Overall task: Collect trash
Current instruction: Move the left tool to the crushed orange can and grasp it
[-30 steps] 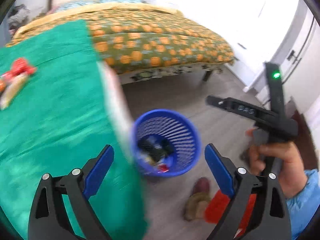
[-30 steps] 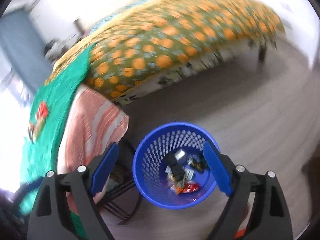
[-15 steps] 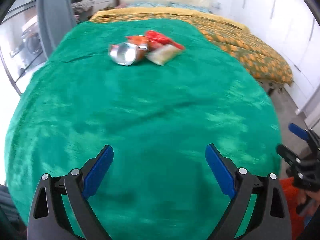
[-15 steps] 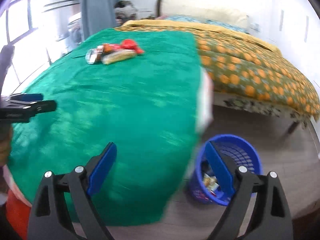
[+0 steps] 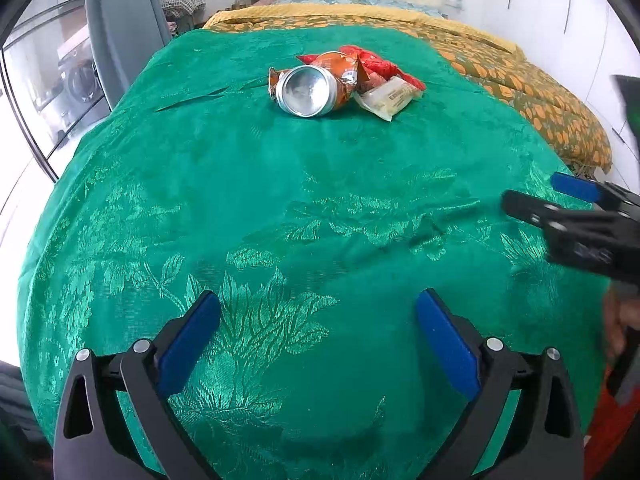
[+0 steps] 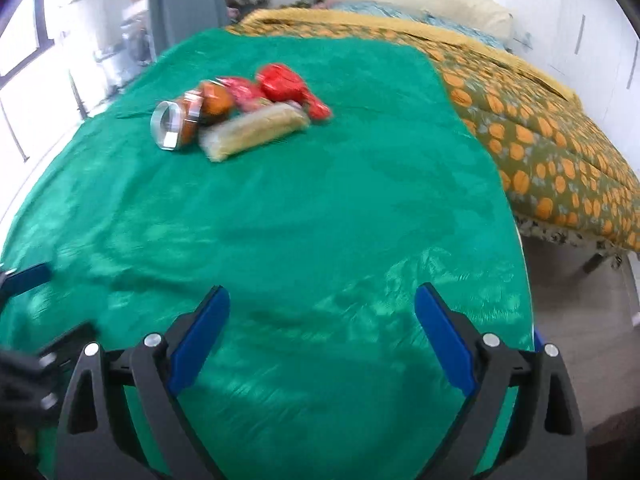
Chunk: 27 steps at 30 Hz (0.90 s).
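Note:
A small pile of trash lies at the far side of a table under a green cloth [image 5: 304,216]. It holds an orange drink can [image 5: 310,90] on its side, a pale snack packet [image 5: 388,98] and a red wrapper [image 5: 378,65]. The can [image 6: 178,122], pale packet [image 6: 256,130] and red wrapper [image 6: 286,84] also show in the right wrist view. My left gripper [image 5: 318,334] is open and empty above the near part of the cloth. My right gripper [image 6: 322,332] is open and empty too; it shows at the right edge of the left wrist view [image 5: 560,204].
A bed with an orange-patterned cover [image 6: 540,132] stands right of the table, with grey floor [image 6: 592,312] between. A grey curtain [image 5: 120,20] and a window [image 5: 32,80] are at the far left. The trash basket is out of view.
Both grippers have swung up and left from the blue basket on the floor to face the green table. Both stay open and empty.

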{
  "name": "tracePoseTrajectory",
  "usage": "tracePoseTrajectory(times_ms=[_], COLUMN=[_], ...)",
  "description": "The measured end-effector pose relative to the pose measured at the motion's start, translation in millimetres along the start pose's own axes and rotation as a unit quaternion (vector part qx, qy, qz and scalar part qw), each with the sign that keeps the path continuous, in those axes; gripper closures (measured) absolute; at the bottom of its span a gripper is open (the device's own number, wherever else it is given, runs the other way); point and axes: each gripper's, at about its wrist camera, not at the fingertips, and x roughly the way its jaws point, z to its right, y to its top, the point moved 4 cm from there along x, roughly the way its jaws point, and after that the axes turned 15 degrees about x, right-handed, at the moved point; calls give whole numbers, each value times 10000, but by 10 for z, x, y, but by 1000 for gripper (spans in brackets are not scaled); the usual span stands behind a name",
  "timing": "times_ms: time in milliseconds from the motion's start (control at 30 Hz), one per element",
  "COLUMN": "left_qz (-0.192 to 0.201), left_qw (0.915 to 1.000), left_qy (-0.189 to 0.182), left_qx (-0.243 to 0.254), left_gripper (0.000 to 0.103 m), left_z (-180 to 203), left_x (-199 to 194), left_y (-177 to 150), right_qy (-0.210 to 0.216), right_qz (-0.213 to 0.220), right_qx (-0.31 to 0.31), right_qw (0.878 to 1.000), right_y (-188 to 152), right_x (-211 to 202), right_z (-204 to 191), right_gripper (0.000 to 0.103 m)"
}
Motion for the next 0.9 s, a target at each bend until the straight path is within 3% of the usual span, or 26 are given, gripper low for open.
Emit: tracePoseTrajectory(times_ms=[100,433,667,900], left_qz=[3,69,254,189], left_qw=[10000,9998,9996,9970], left_qy=[1,-158,47,342], left_qx=[-3,-88,-114,-662], left_gripper=[6,6,6,6], left_z=[-9,-57,-244,-561], left_x=[2,-14,231,734], left_y=[-17,10,708,1259], right_qy=[141,232,224,227], right_qz=[-138,-230,-241,-243], right_qx=[270,152,140,141], right_qw=[9994,9994,9994,9993], right_y=[49,39,43,42], right_x=[86,114,141,141], right_z=[122,181,159,155], right_gripper=[11,6,5,5])
